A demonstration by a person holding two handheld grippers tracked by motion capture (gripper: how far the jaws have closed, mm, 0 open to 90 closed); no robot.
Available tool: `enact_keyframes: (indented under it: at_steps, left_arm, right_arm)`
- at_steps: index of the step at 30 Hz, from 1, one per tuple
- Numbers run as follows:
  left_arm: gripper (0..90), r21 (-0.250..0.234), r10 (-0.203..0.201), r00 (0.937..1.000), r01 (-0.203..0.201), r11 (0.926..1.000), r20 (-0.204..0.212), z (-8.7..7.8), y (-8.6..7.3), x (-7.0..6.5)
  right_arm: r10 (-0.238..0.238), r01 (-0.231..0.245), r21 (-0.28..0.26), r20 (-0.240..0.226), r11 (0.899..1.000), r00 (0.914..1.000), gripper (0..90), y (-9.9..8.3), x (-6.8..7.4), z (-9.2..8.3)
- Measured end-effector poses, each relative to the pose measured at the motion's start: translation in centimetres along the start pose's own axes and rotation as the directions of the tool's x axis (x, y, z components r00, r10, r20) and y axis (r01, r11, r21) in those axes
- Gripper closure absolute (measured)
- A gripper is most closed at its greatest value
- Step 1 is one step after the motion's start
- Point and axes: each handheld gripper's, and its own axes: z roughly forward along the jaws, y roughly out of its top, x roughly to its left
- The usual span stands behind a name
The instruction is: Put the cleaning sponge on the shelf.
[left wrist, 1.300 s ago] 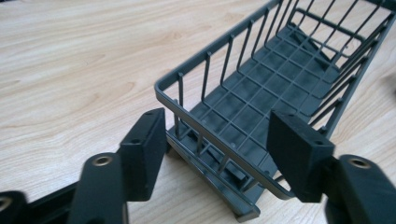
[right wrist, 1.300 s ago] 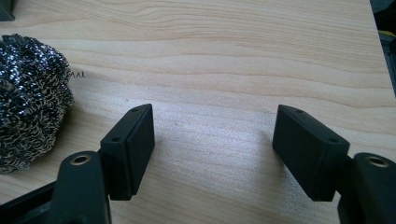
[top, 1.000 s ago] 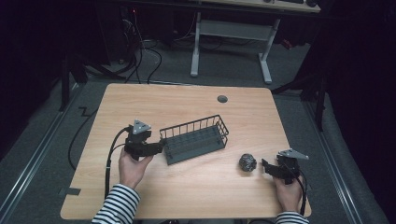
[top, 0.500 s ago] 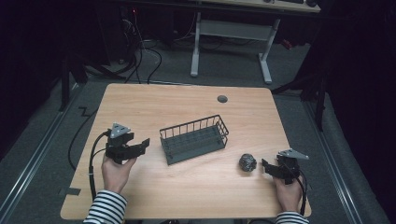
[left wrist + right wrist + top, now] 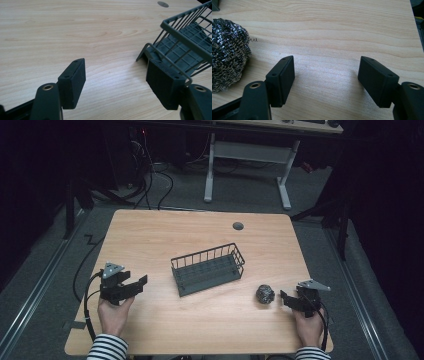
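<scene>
steel wool scrubber (image 5: 264,294) lies near-right on table (image 5: 150,235), just left of right gripper (image 5: 288,299) | right jaws spread wide, nothing held | left gripper (image 5: 136,285) wide open, empty, well left of wire basket (image 5: 209,268) | right hand judged nearer the scrubber

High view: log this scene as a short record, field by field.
table: wooden, grommet near far edge
basket: dark wire, mid-table, nothing visible inside
scourer: steel-wool ball, right of basket, apart from it
left gripper: open, left of basket, holding nothing
right gripper: open, just right of scourer, not gripping it
</scene>
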Motion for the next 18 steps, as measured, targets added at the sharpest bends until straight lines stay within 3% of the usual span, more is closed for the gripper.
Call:
enact_keyframes:
  at_steps: [7,18]
  left_arm:
    - [31.4,0.019,-0.006,0.9990,0.007,0.9998,-0.044,0.1,-1.3,1.1]
    - [30.1,0.058,-0.029,0.9971,0.033,0.9977,-0.071,0.7,-3.1,2.5]
  right_arm:
    - [-0.002,0.002,-0.001,0.000,1.000,1.0000,29.7,0.0,0.0,0.0]
    - [-0.002,0.002,-0.001,0.000,1.000,1.0000,29.7,0.0,0.0,0.0]
